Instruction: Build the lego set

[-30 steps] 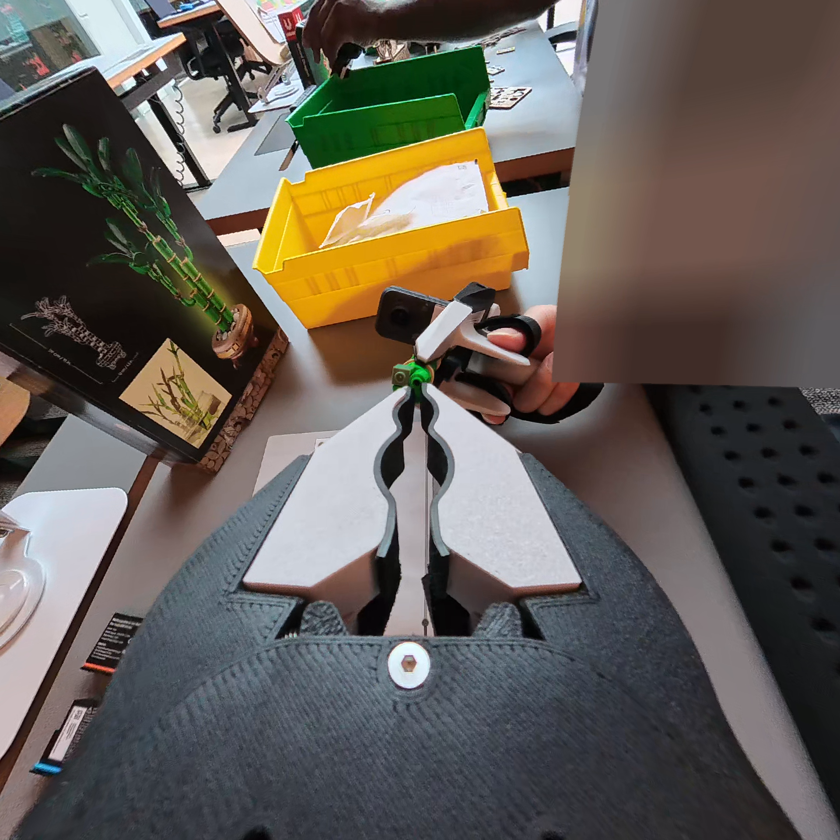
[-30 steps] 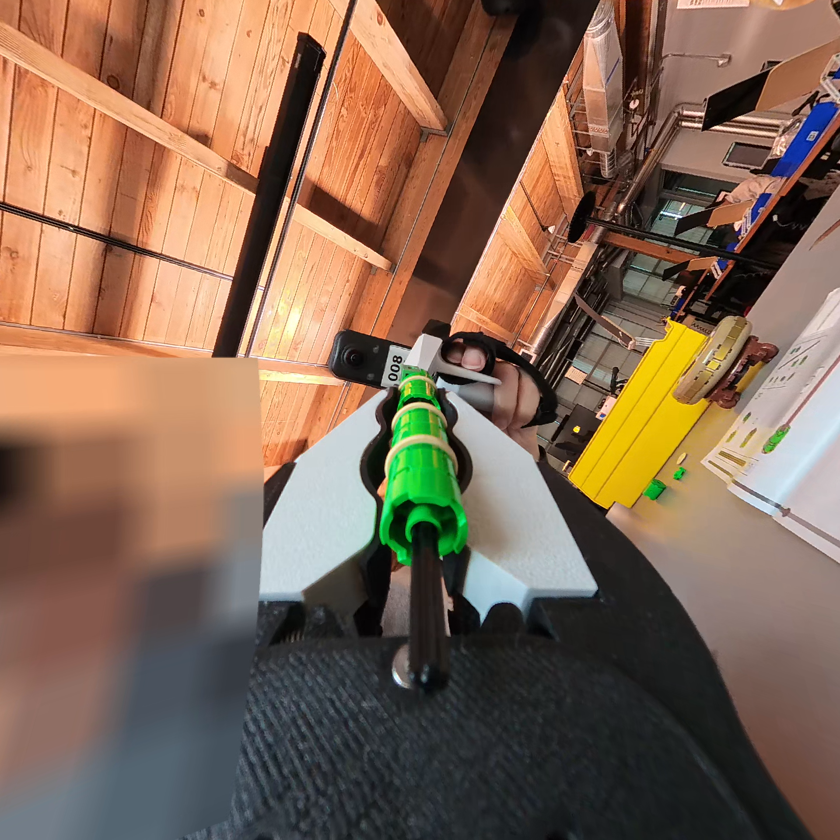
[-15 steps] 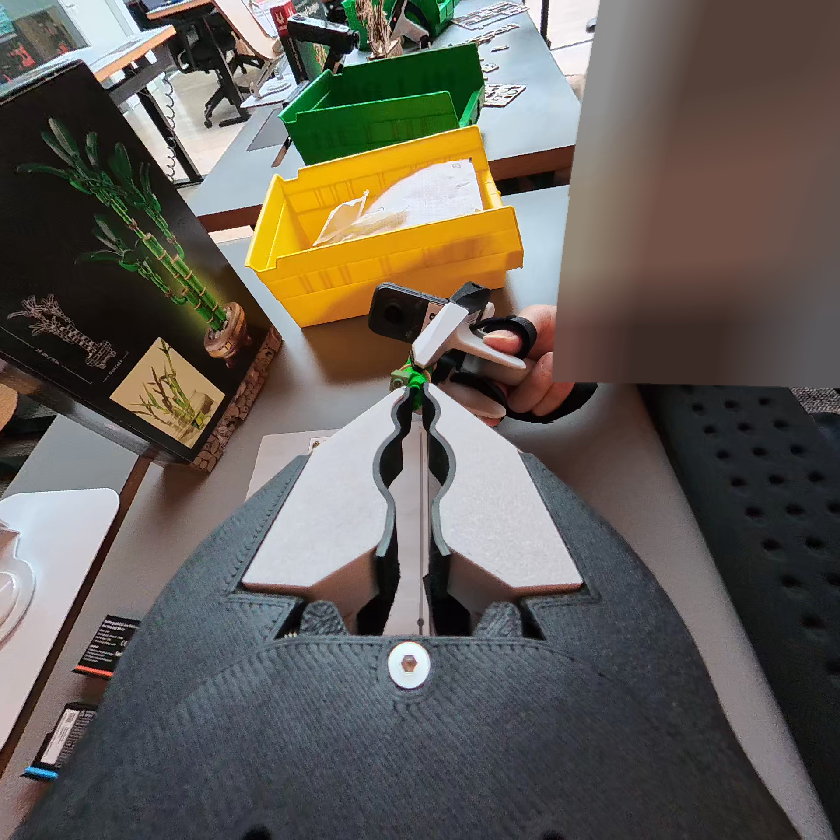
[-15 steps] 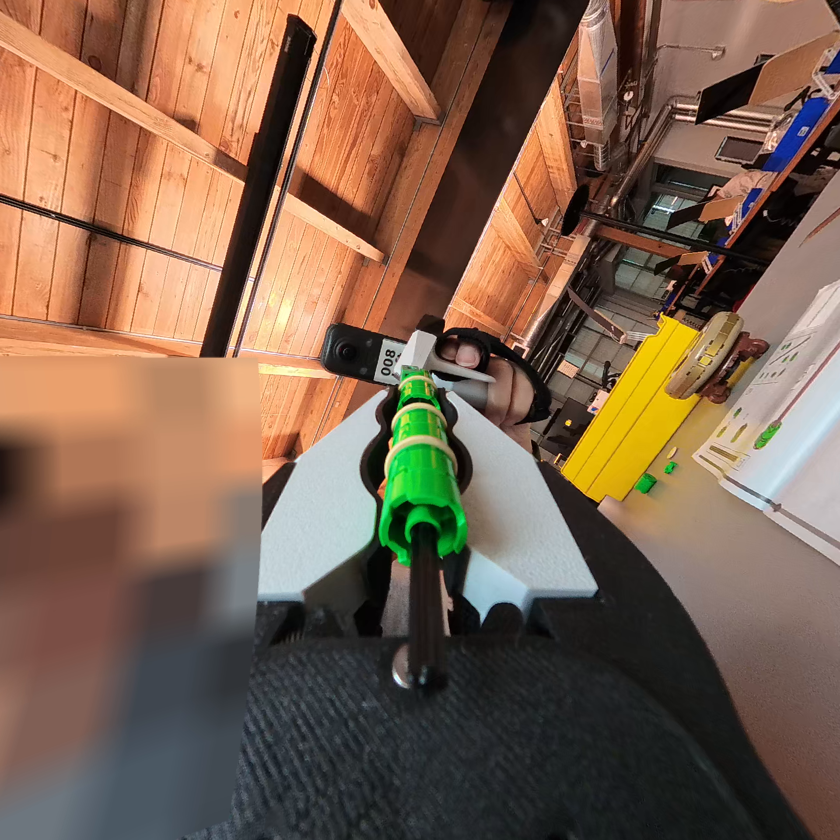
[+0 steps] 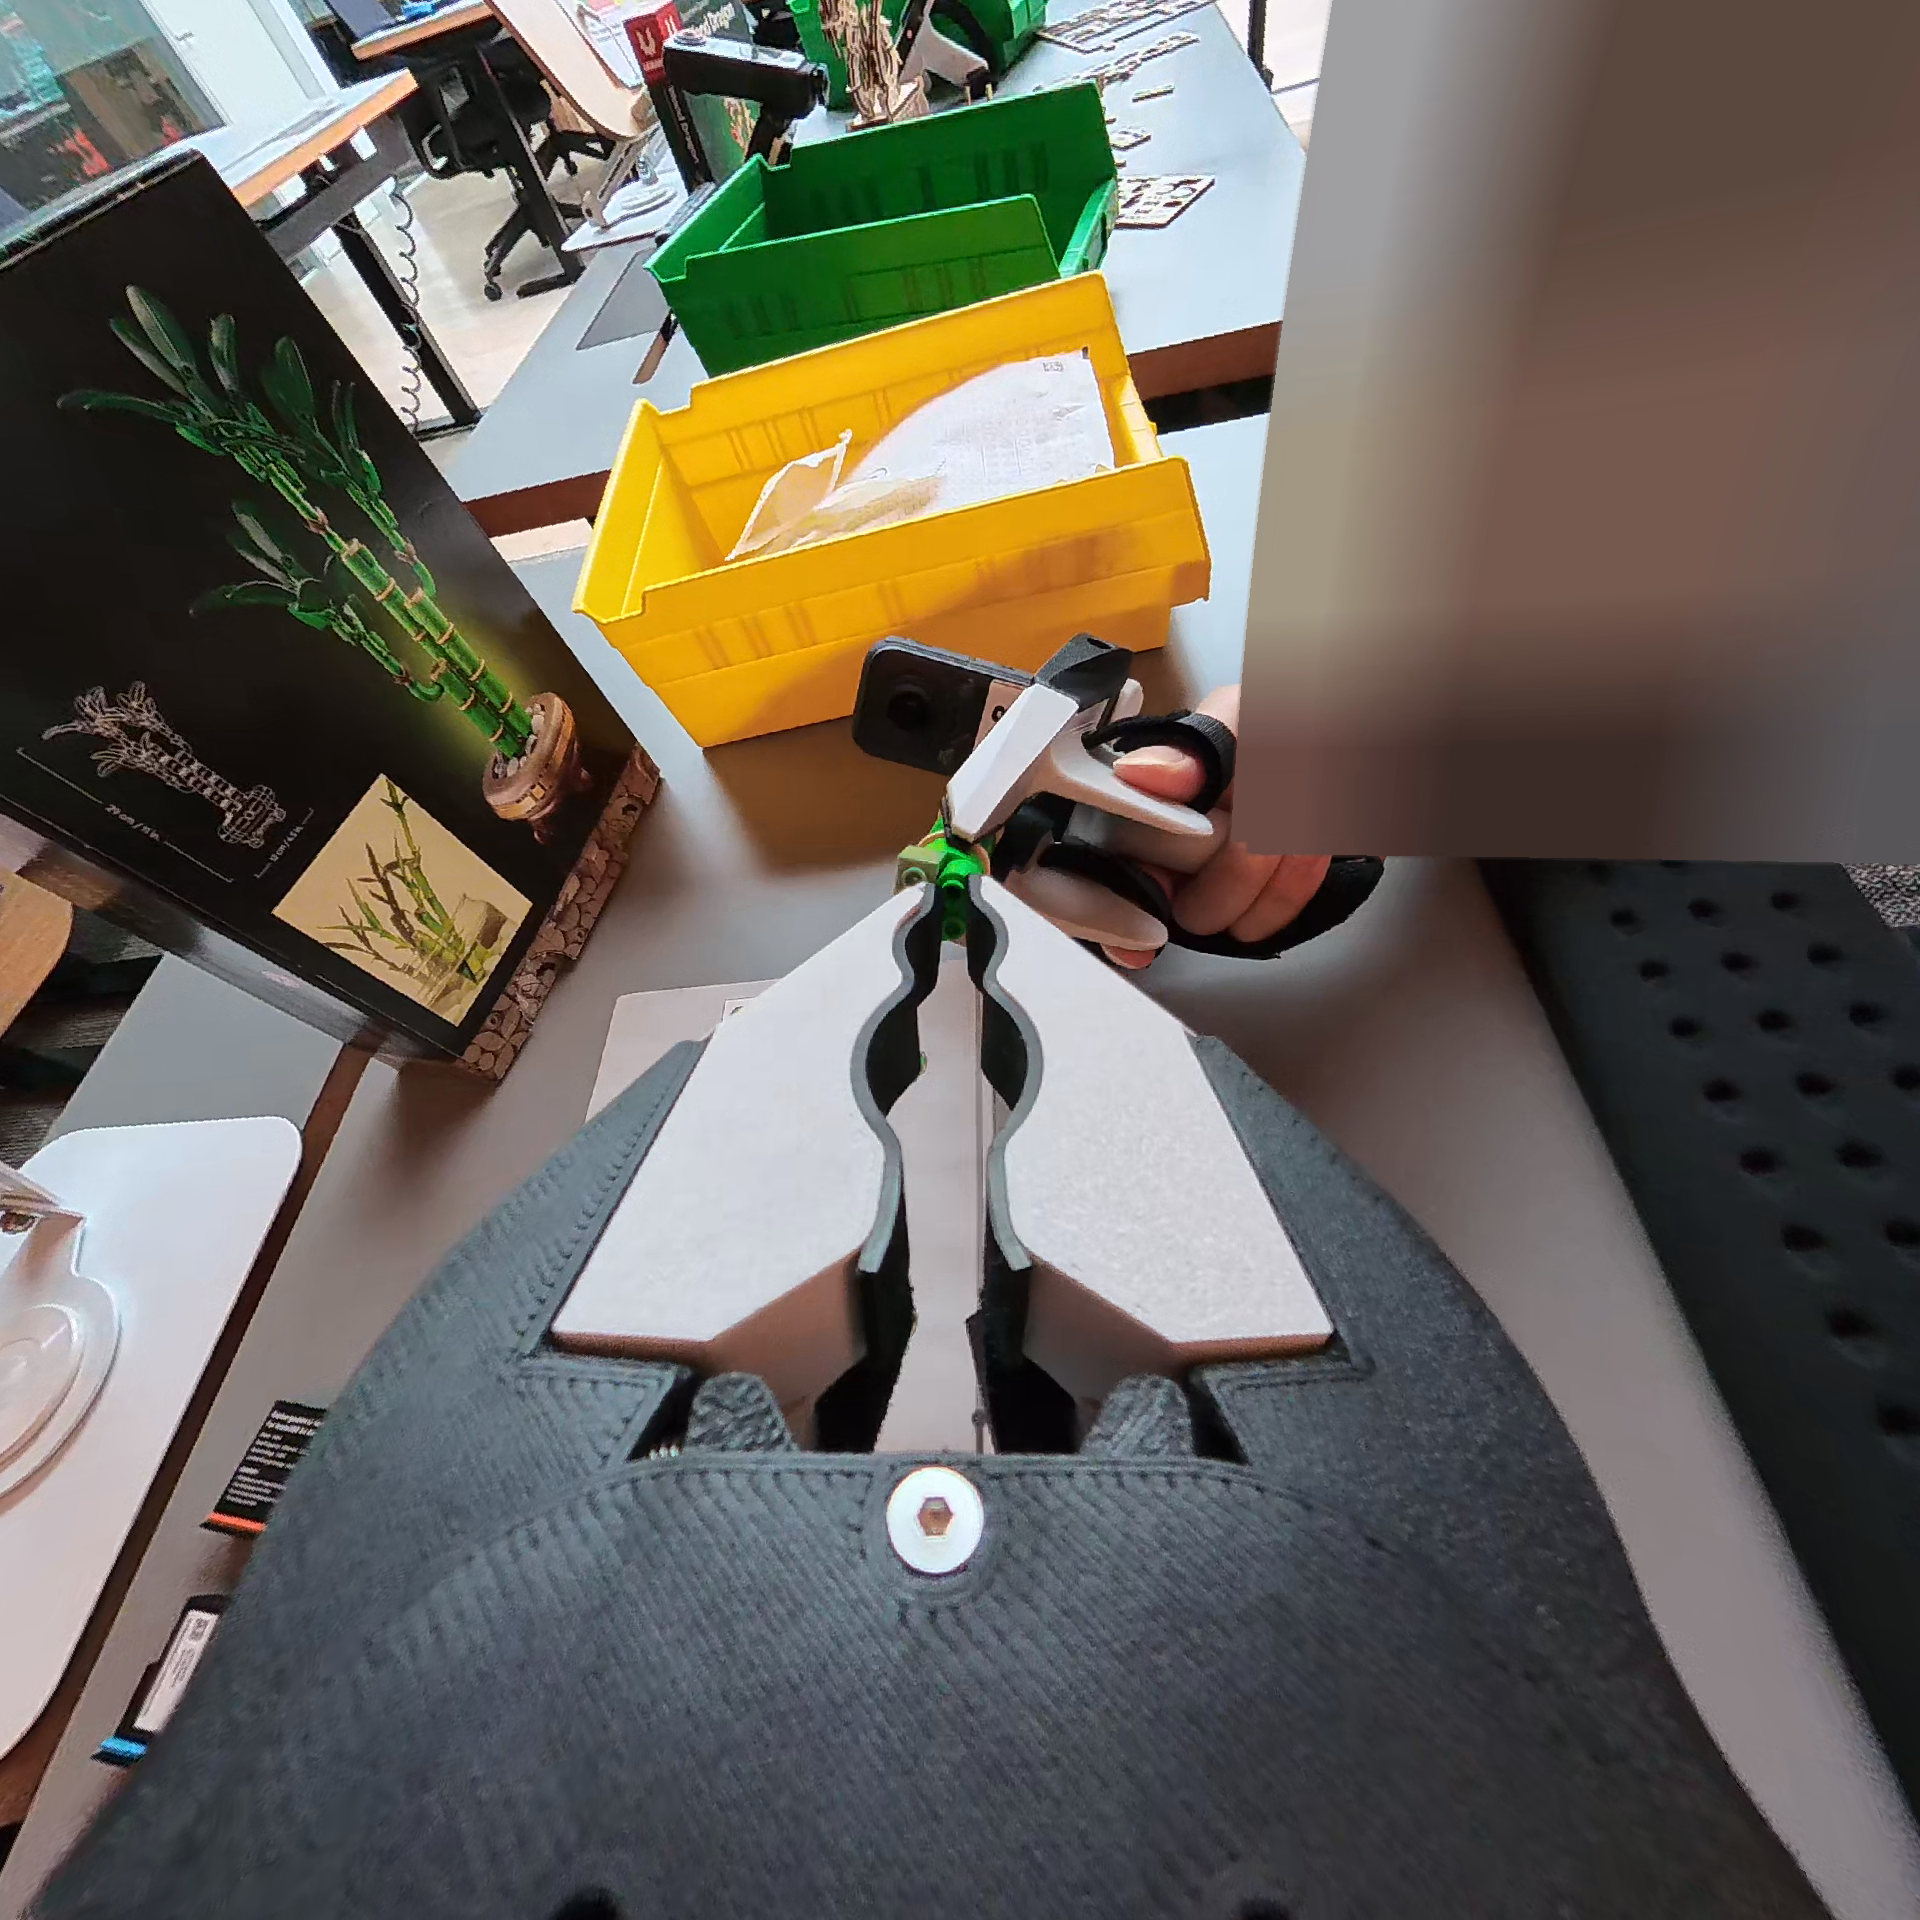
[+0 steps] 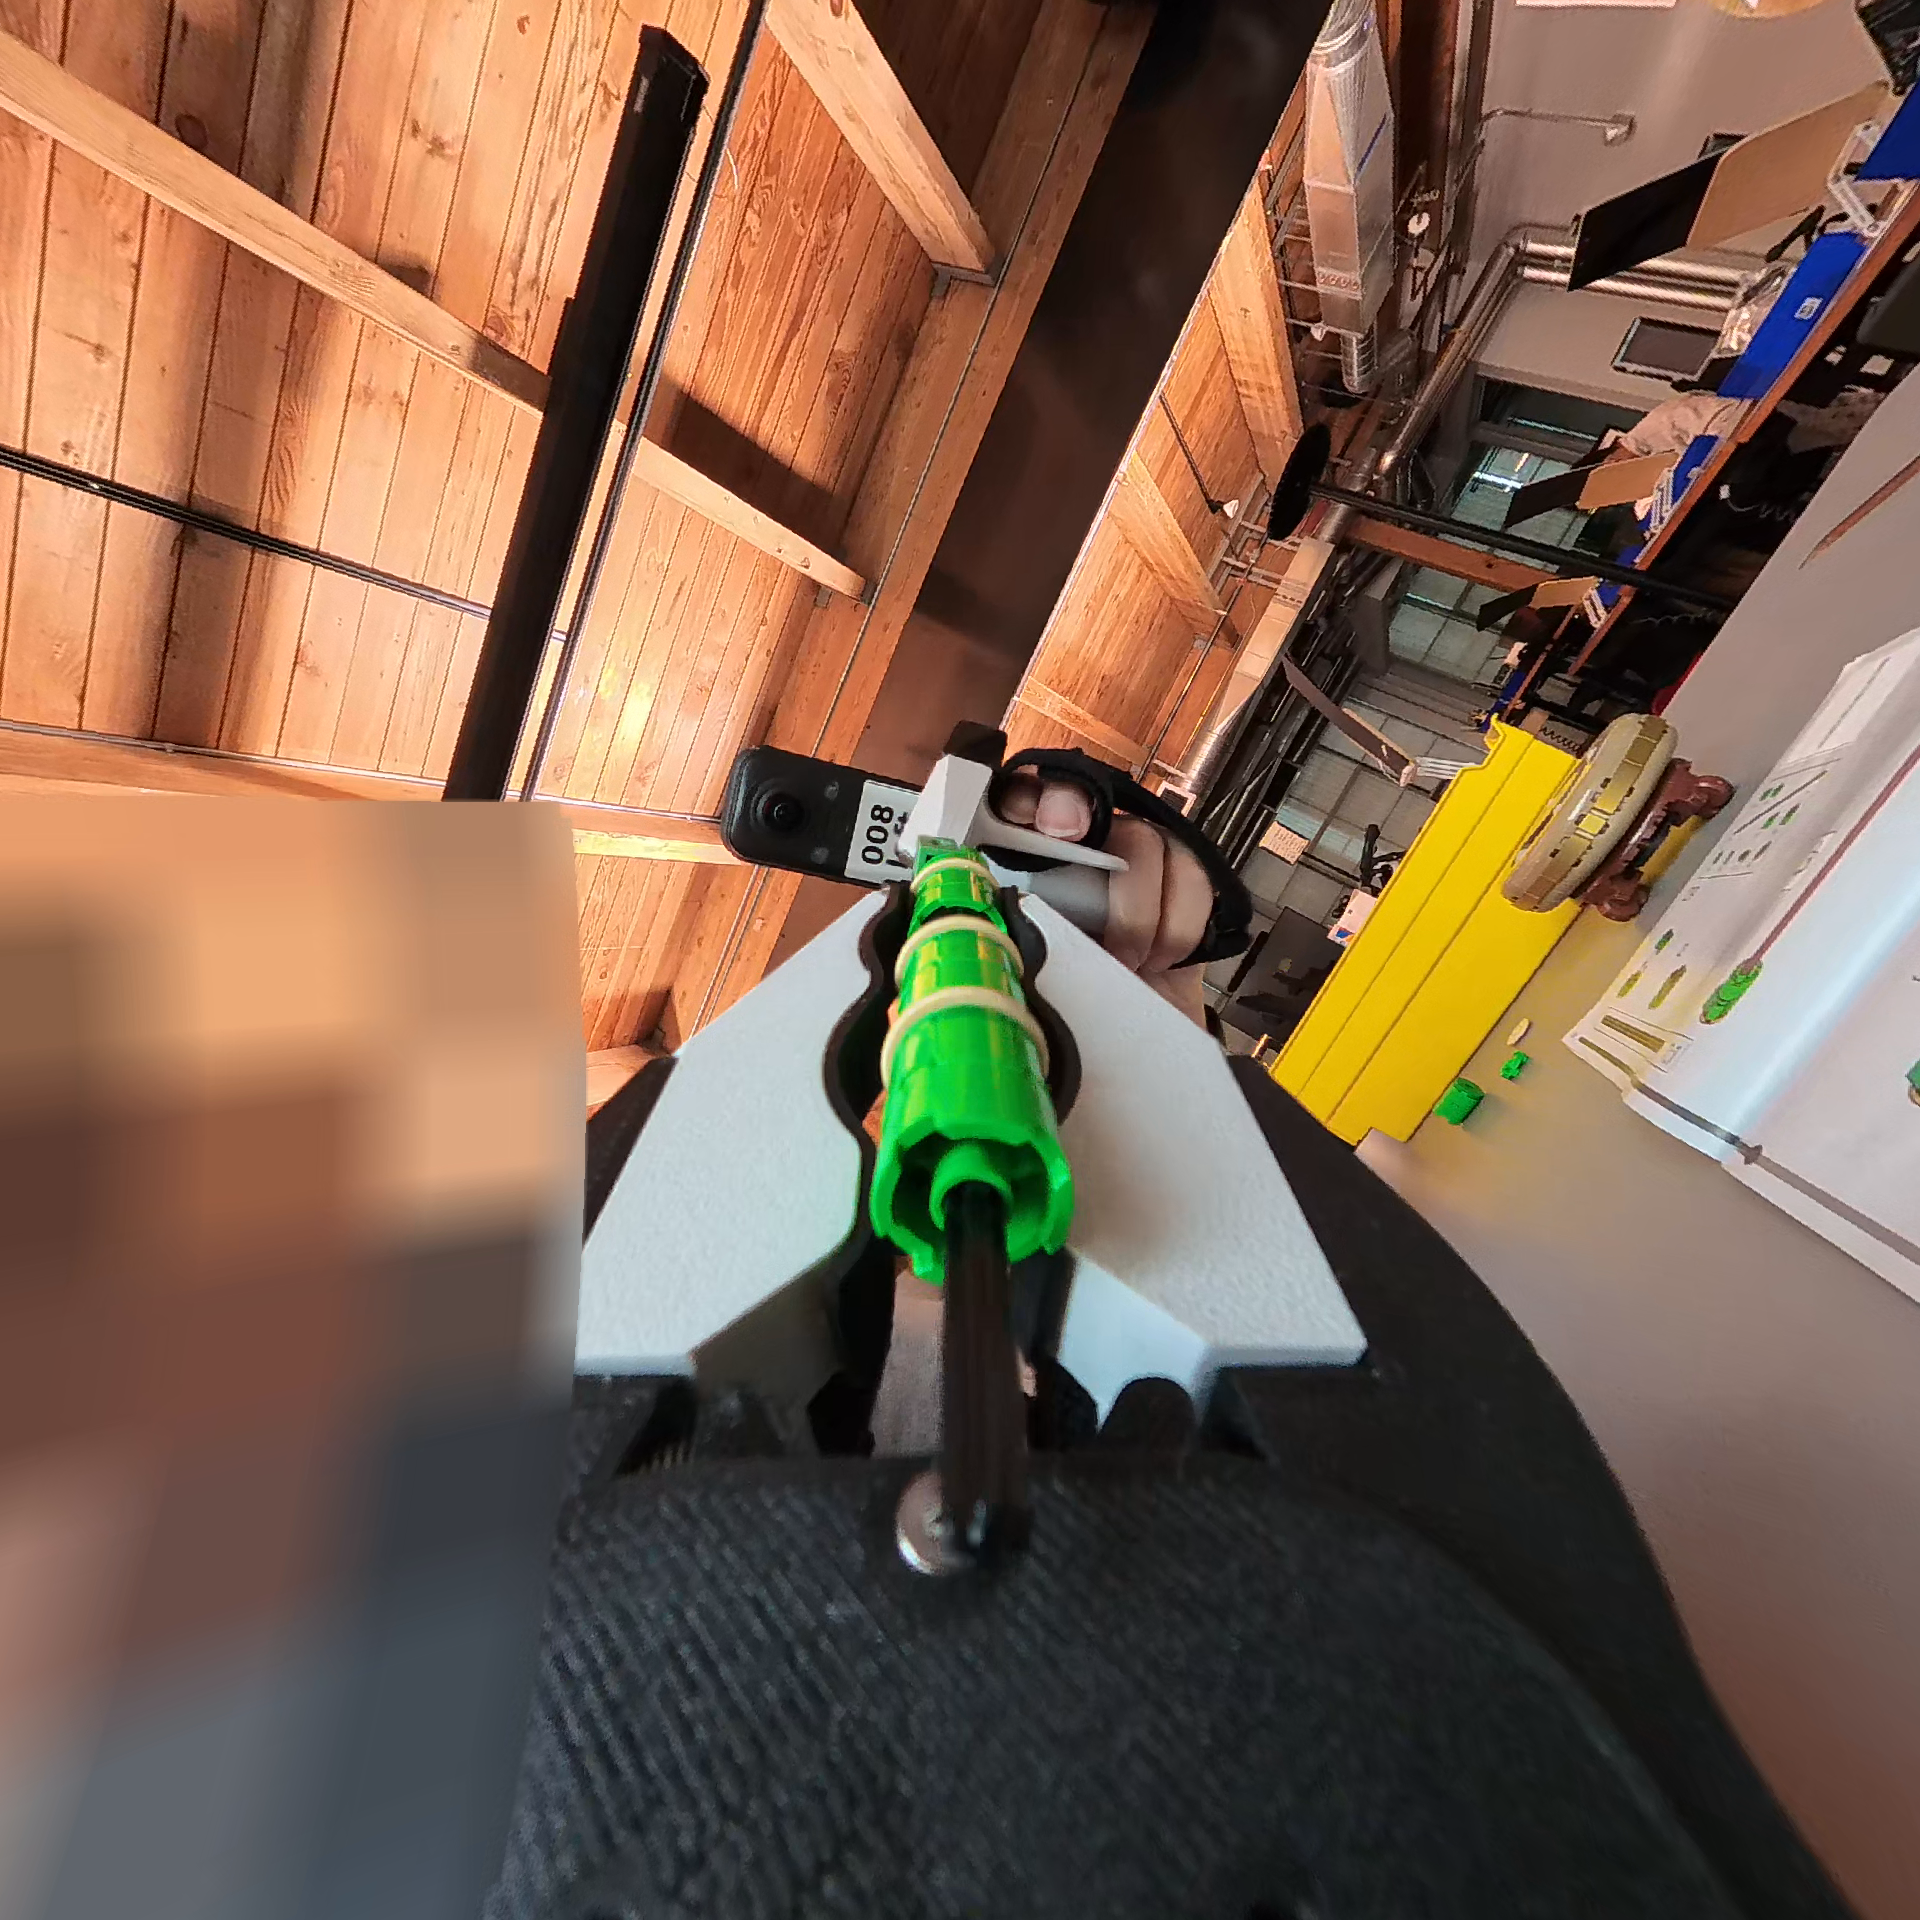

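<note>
**Both tools meet on the green bamboo stalk above the surface**

The right tool [image 6: 951,914] is closed along the green bamboo stalk [image 6: 961,1049], a run of green cylinders ringed with tan bands on a black axle that points back at the camera. It is tipped steeply, looking at the wooden ceiling, with the surface [image 6: 1558,1299] running along the right edge.

The left tool [image 5: 951,914] has its fingertips pinched on a small green piece [image 5: 948,871] at the stalk's far end, with only a thin gap showing further back between the fingers. The two tools meet tip to tip.

The yellow bin [image 5: 894,603] stands just beyond the meeting point, with the green bin [image 5: 883,260] behind it. The set's black box [image 5: 260,623] leans at the left, well apart from the tools. Bare grey surface [image 5: 790,831] lies open between box and bin. Loose green pieces [image 6: 1460,1099] lie beside the bin, near the white instruction sheet [image 6: 1818,987].
</note>
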A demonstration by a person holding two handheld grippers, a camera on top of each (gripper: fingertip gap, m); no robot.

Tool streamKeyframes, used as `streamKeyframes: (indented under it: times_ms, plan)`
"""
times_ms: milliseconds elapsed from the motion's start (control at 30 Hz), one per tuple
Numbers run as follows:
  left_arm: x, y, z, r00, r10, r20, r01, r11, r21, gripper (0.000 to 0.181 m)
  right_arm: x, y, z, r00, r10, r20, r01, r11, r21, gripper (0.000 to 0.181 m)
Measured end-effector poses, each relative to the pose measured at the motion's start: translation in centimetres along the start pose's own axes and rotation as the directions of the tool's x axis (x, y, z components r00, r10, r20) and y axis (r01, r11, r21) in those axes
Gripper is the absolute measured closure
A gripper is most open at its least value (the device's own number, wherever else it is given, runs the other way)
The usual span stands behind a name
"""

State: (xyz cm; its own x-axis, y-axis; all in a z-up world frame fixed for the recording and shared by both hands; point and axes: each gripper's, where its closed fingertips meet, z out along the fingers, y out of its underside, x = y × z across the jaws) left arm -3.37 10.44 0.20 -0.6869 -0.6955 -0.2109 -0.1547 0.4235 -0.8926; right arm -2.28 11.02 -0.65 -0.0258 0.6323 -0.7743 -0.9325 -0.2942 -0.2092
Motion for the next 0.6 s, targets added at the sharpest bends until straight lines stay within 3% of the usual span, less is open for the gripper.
streamKeyframes:
  times_ms: [33, 600]
  plan:
    - [0.0, 0.1, 0.0, 1.000, 0.004, 0.002, -0.004, 1.000, -0.009, 0.181, 0.1, 0.0, 0.0, 1.000, -0.004, -0.008, 0.004, 1.000, 0.001, 0.167]
    - [-0.5, 1.2, 0.9, 0.998, 0.023, 0.050, -0.019, 0.998, -0.064, 0.181, 1.1, -0.6, -0.7, 0.995, -0.036, -0.095, 0.039, 0.999, 0.036, 0.167]
